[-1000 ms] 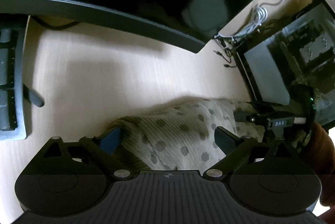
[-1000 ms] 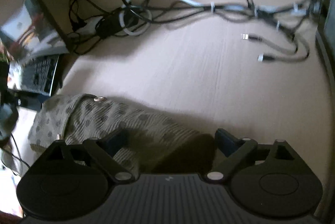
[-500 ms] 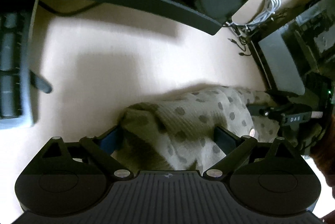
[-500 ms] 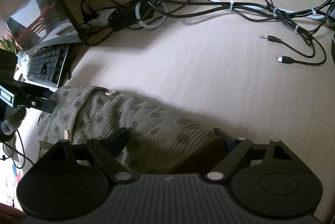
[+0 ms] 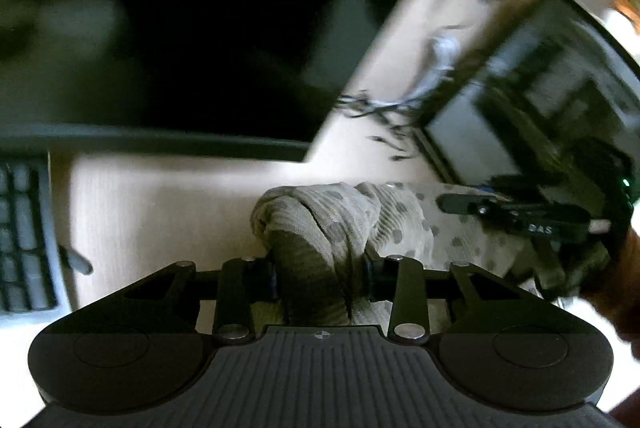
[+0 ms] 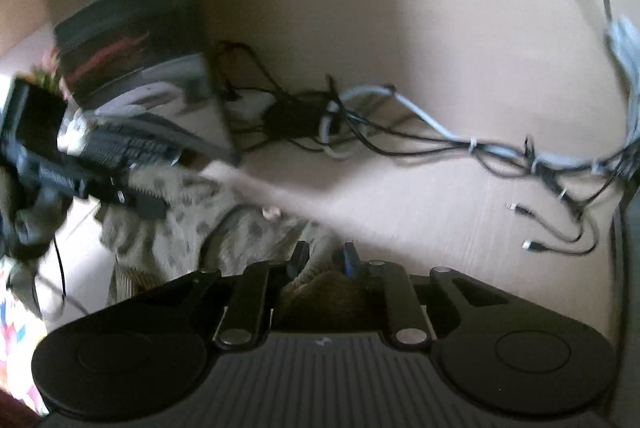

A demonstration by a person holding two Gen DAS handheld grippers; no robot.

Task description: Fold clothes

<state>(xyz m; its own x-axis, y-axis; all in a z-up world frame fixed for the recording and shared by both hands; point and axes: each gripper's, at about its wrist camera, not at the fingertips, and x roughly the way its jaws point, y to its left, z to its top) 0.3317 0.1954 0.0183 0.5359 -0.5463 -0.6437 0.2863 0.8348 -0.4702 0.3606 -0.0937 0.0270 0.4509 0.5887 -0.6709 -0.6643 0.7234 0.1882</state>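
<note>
Closing on bunched fabric, the left tool [image 5: 320, 278] pinched one end of the spotted garment [image 5: 384, 224] over the pale worktop [image 5: 160, 212], while the right tool [image 6: 325, 258], also closing, nipped the other end.

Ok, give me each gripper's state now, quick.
Left gripper: closing on a bunched fold of the dotted garment.
Right gripper: closing, pinching the same garment's edge.
</note>
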